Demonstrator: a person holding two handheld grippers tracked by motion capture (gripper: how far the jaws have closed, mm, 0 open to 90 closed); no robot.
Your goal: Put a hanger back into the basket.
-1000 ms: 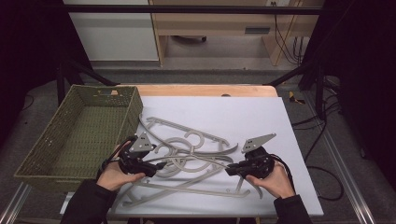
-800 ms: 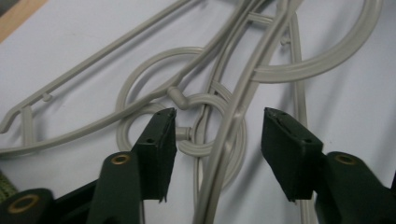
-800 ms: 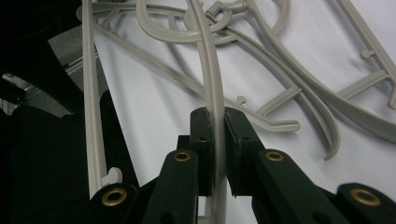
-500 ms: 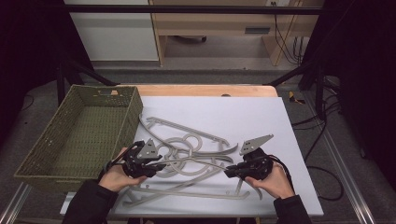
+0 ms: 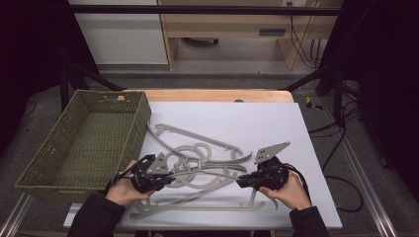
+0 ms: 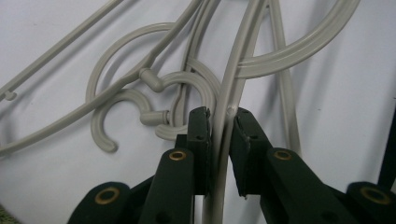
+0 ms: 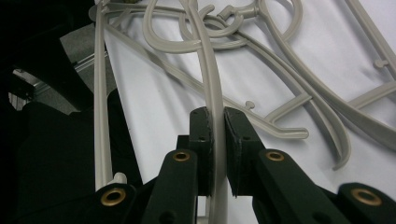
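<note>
- Jaws of the left gripper [image 6: 219, 119] rise at the bottom of the left gripper view with a grey hanger arm [image 6: 223, 140] running up between them; they have just been closing, and the pads now sit against the arm on both sides, pinching it.
- Beyond those jaws the same view shows several curled hooks [image 6: 140, 100] lying on the white sheet [image 6: 345, 140], detail the high view blurs into one tangle.
- Right gripper [image 7: 218, 116] is likewise pressed together on a hanger arm [image 7: 212, 74], which runs straight up between its pads toward a knot of hooks at the top of the right gripper view.
- To the left in that view a long straight hanger bar [image 7: 100, 93] crosses the sheet's edge over dark ground.
- From the high view the two grippers sit near the table's front edge, the left gripper [image 5: 165, 178] and the right gripper [image 5: 243, 181] facing each other across the hanger pile [image 5: 202, 168], each in a hand [image 5: 123, 190].
- Only the high view takes in the green woven basket [image 5: 54, 163], just left of the pile, beside the left hand.
- Farthest off lie the sheet's bare far half [image 5: 237, 116] and the wooden table edge [image 5: 212, 95].
</note>
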